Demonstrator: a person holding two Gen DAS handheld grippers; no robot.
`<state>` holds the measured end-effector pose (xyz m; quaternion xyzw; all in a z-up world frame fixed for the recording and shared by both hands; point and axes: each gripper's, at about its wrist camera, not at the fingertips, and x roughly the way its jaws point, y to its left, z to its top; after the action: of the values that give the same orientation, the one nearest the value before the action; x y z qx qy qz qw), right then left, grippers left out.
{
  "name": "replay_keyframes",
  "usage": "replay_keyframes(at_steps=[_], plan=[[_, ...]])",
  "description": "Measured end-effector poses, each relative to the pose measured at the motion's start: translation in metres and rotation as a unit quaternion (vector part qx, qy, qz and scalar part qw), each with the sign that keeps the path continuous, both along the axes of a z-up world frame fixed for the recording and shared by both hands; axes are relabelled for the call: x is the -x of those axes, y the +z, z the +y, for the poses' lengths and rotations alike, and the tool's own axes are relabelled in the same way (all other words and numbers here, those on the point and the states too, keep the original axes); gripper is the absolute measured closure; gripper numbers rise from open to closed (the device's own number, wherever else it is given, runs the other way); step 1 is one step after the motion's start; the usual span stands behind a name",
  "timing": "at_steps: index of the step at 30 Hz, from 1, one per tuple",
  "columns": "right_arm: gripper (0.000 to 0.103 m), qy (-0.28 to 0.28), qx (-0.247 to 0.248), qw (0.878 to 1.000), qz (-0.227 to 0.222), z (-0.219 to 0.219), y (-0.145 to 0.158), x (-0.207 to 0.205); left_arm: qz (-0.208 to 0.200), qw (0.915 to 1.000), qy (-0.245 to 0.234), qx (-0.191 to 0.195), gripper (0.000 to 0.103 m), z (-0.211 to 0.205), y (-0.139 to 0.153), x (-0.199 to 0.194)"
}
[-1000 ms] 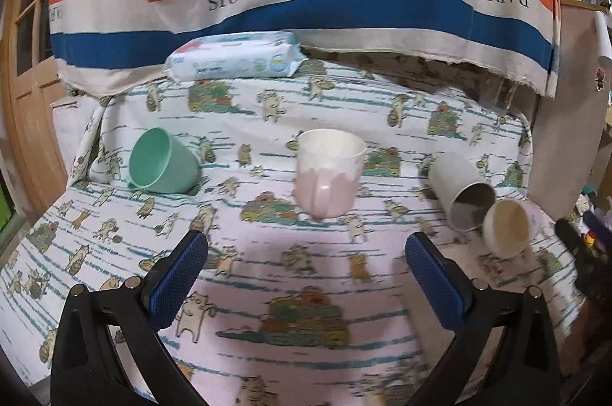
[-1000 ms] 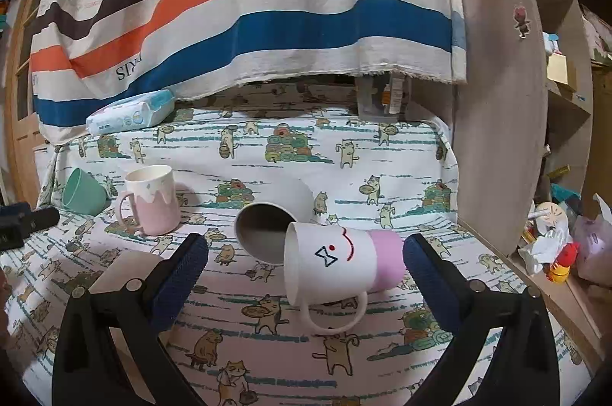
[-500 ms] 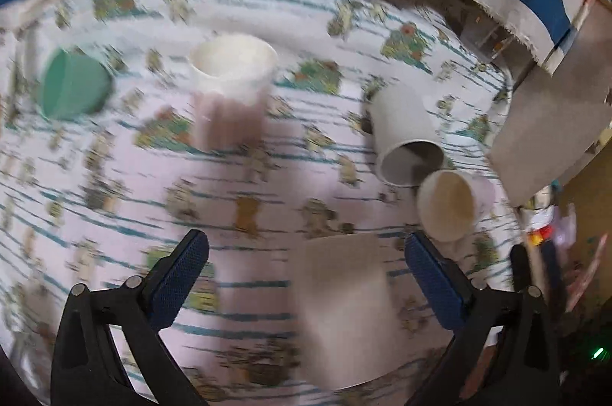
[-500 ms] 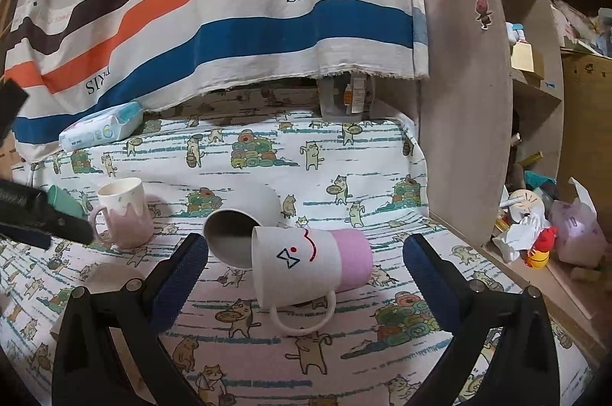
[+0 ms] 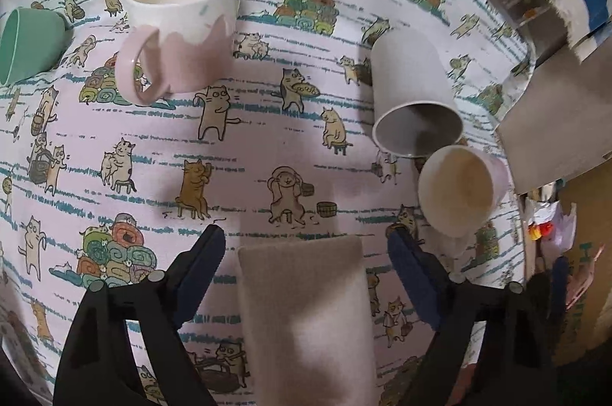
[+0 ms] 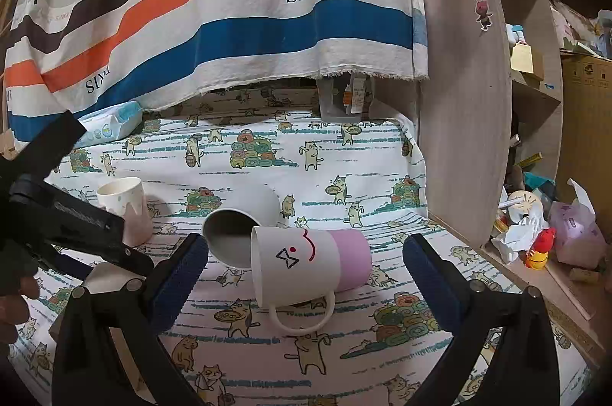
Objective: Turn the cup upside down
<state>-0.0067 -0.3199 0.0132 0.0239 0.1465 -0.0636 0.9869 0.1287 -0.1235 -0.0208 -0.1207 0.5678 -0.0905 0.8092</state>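
A white and pink mug with a face (image 6: 306,260) lies on its side on the cat-print cloth, handle toward me, mouth left; it also shows in the left wrist view (image 5: 457,189). A grey cup (image 6: 239,218) (image 5: 415,100) lies on its side touching it. A pink-drip mug (image 5: 179,23) (image 6: 124,209) stands upright. A green cup (image 5: 26,42) lies on its side at left. My left gripper (image 5: 306,276) is open, above a beige pad (image 5: 306,322). My right gripper (image 6: 306,272) is open, with the face mug between its fingers' line.
A striped PARIS cloth (image 6: 229,4) hangs behind the table. A wipes pack (image 6: 111,123) lies at the back left. A wooden shelf panel (image 6: 466,100) stands at the right, with clutter (image 6: 535,233) beyond. The table's right edge (image 5: 512,214) is near the cups.
My left gripper has risen and tilted down over the table, moving right toward the beige pad. My right gripper has moved slightly closer to the face mug.
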Motion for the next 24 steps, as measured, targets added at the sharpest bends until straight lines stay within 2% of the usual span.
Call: replay_keyframes(at_steps=[6,12,15,17,21,24], plan=[[0.000,0.000,0.000,1.000,0.000,0.000,0.000,0.000,0.017,0.9998,0.001,-0.012,0.033,-0.003,-0.012,-0.003],[0.000,-0.001,-0.002,1.000,0.001,0.000,0.000,0.000,0.009,0.9998,0.000,-0.016,0.033,-0.002,-0.011,-0.001],[0.000,-0.001,-0.002,1.000,0.001,-0.001,0.000,0.000,-0.023,0.9992,-0.003,-0.033,0.035,-0.003,0.000,0.004],[0.000,-0.001,-0.002,1.000,0.001,-0.001,0.000,0.000,-0.060,0.9964,-0.003,-0.059,0.035,-0.002,0.013,0.012],[0.000,-0.002,-0.002,1.000,0.001,-0.002,0.000,0.000,-0.126,0.9861,0.004,-0.108,0.035,0.003,0.035,0.026],[0.000,-0.002,-0.002,1.000,0.001,-0.002,0.000,0.000,-0.158,0.9796,0.009,-0.123,0.035,0.007,0.045,0.034]])
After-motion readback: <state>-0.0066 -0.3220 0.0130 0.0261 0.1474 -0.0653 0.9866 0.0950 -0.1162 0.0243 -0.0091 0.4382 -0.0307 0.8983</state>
